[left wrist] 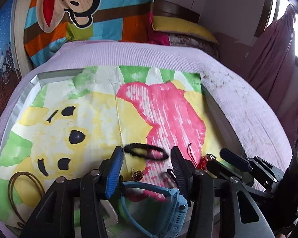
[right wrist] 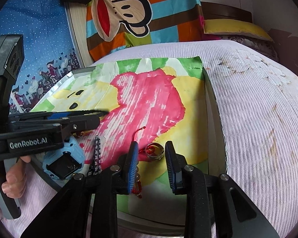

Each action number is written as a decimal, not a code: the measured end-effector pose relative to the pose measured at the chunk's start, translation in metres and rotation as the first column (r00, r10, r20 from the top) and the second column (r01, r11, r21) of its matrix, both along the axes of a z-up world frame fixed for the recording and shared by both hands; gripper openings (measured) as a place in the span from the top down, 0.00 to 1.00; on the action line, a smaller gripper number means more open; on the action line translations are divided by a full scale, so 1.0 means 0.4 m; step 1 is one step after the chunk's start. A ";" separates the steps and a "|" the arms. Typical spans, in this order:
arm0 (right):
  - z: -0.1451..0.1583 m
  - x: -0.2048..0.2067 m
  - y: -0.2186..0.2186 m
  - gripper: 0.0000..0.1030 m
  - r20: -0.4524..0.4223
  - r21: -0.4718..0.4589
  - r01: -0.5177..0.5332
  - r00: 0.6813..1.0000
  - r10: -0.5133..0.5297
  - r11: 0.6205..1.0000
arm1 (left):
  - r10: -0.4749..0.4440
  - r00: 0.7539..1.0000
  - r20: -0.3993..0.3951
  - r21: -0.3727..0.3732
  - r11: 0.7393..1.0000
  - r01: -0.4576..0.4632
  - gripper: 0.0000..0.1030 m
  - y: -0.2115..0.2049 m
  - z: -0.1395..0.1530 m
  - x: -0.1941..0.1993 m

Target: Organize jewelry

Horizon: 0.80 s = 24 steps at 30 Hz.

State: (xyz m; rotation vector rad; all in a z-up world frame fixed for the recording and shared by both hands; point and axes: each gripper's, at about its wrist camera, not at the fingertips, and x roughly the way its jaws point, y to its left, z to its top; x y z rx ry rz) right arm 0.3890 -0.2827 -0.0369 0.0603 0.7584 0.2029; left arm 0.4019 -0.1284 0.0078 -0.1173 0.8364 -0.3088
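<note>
On the tray's (left wrist: 34, 79) near edge, left gripper (left wrist: 147, 158) jaws part-open, empty, black hair tie (left wrist: 145, 151) just ahead; right gripper (right wrist: 151, 154) jaws part-open astride ring (right wrist: 154, 151), unclamped, likely pre-grasp.

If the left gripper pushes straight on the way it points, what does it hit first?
Most likely the black hair tie, lying on the painted sheet just beyond the open left gripper; depth is hard to judge.
</note>
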 end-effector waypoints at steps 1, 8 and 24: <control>0.004 -0.005 0.000 0.71 0.011 0.001 0.004 1.000 -0.004 1.000 | 0.007 1.000 0.011 -0.003 1.000 -0.007 0.51 0.005 0.005 -0.004; 0.045 -0.050 -0.026 0.53 0.100 0.032 0.050 0.994 -0.053 0.998 | 0.077 0.991 0.108 -0.004 0.997 -0.077 0.36 0.045 0.044 -0.052; 0.141 -0.190 -0.016 0.22 0.243 0.066 0.068 0.966 -0.082 0.995 | 0.223 0.935 0.276 -0.017 0.974 -0.227 0.01 0.162 0.076 -0.260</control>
